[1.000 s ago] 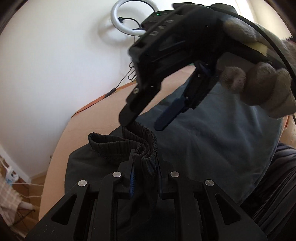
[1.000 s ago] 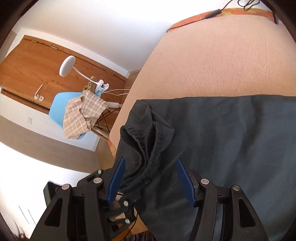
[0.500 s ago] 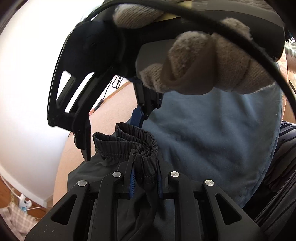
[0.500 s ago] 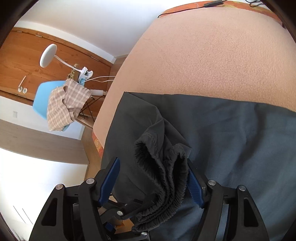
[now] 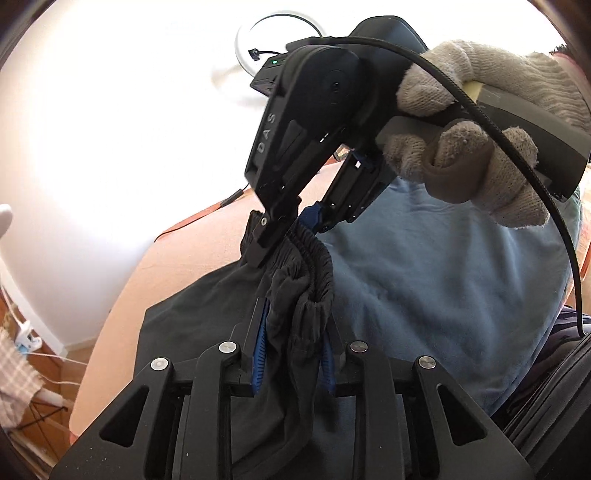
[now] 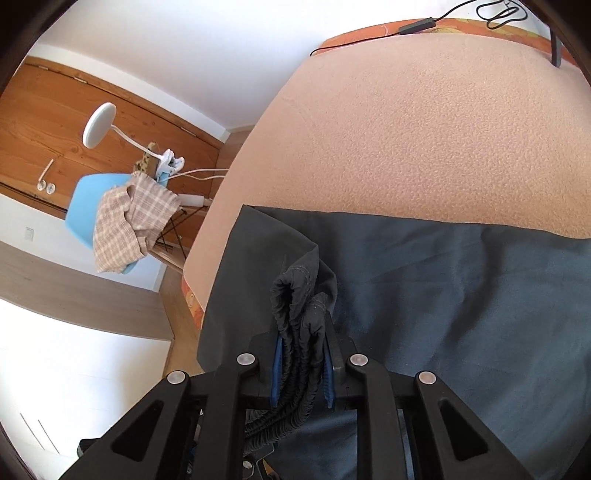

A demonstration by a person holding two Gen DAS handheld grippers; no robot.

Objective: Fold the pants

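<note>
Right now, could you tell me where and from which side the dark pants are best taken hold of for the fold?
Grip the dark pants at the bunched elastic waistband, coming from above and over its edge. That ridged band stands up in a thick fold off the peach blanket, while the rest lies flat. The right tool is closing on it; the left tool is opening around it.

A wide surface covered in a peach-coloured fleecy blanket (image 6: 424,140) carries everything, with an orange patterned edge (image 6: 192,306) showing beneath it. Dark grey-blue fabric pants (image 6: 461,280) lie spread flat across its near part, reaching its left edge. A thin black cable (image 6: 410,26) lies along its far edge.
</note>
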